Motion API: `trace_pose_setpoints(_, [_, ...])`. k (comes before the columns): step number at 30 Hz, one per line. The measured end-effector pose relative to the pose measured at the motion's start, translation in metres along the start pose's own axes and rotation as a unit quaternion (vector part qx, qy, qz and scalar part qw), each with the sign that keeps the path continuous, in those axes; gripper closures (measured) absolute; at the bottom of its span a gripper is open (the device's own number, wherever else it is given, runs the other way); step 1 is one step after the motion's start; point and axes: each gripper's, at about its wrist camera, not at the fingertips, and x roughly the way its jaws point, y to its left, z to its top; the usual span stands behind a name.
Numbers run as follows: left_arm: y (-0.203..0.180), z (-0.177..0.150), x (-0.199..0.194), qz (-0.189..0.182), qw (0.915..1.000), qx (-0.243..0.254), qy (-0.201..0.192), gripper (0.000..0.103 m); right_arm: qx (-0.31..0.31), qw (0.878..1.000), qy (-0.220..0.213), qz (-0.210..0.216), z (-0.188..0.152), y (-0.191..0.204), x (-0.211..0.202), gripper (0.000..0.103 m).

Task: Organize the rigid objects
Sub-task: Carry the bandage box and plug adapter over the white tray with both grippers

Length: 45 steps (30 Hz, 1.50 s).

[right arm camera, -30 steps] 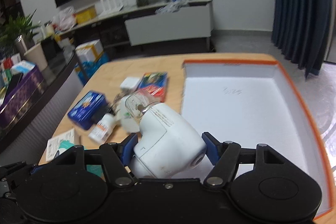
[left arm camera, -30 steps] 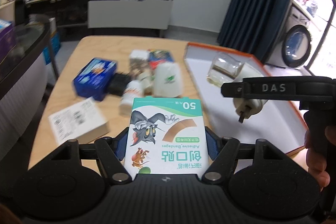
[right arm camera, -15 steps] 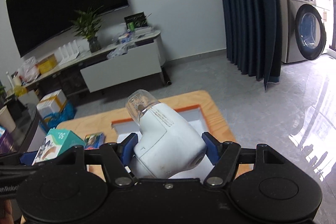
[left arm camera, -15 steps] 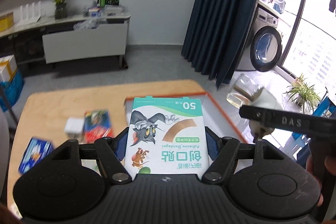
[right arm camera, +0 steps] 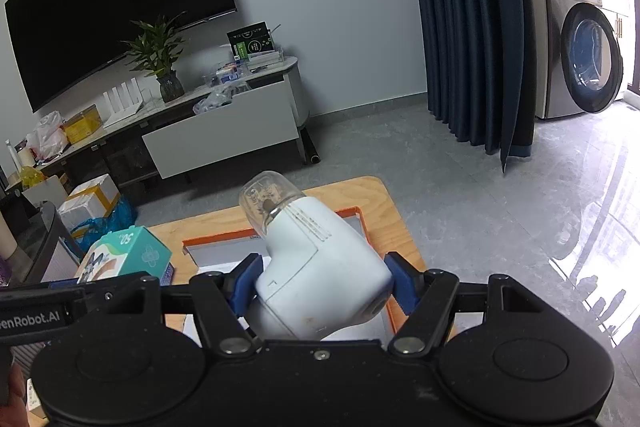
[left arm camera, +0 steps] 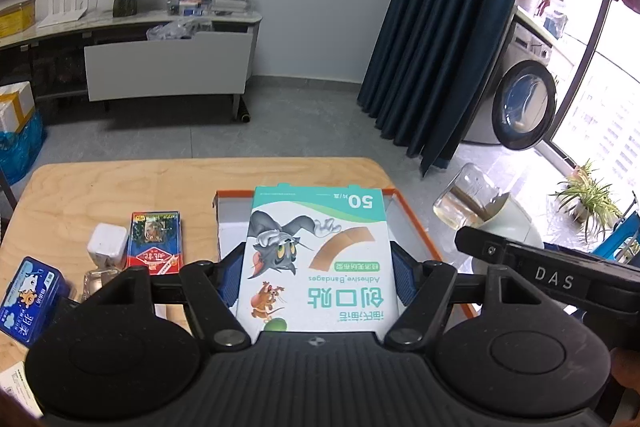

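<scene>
Left gripper: partly spread, its blue pads pressed on both long sides of the bandage box, which it holds above the surface.
Right gripper: about half spread, blue pads clamped on the rounded body of the white device, held in the air over the tray.
Bandage box: flat cardboard, glossy print, teal band at the far end with "50", cartoon cat and mouse, a tan plaster strip; print reads upside down from the left wrist view. Its far end hangs over the tray's near corner.
White device: smooth, scuffed plastic, bulbous, with ribbed grooves near the neck; a clear domed cap with a metal pin inside points away and up.
Tray: shallow, rectangular, white floor, orange rim, lying on the surface's right part.
Surface: pale plywood with rounded corners.
Left on the surface: card box, red and blue, flat; white cube just beside it; blue tin near the left edge.
</scene>
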Motion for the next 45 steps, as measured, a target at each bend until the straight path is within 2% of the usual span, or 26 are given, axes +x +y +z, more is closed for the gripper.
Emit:
trace_pose_setpoints(23, [0.002, 0.005, 0.014, 0.012, 0.9998, 0.004, 0.013, 0.032, 0.008, 1.000, 0.016, -0.001, 0.002, -0.005, 0.028, 0.023])
trace_pose_setpoints(45, [0.005, 0.000, 0.019, 0.012, 0.9997, 0.001, 0.021, 0.032, -0.016, 0.999, 0.027, -0.014, -0.002, 0.000, 0.039, 0.023])
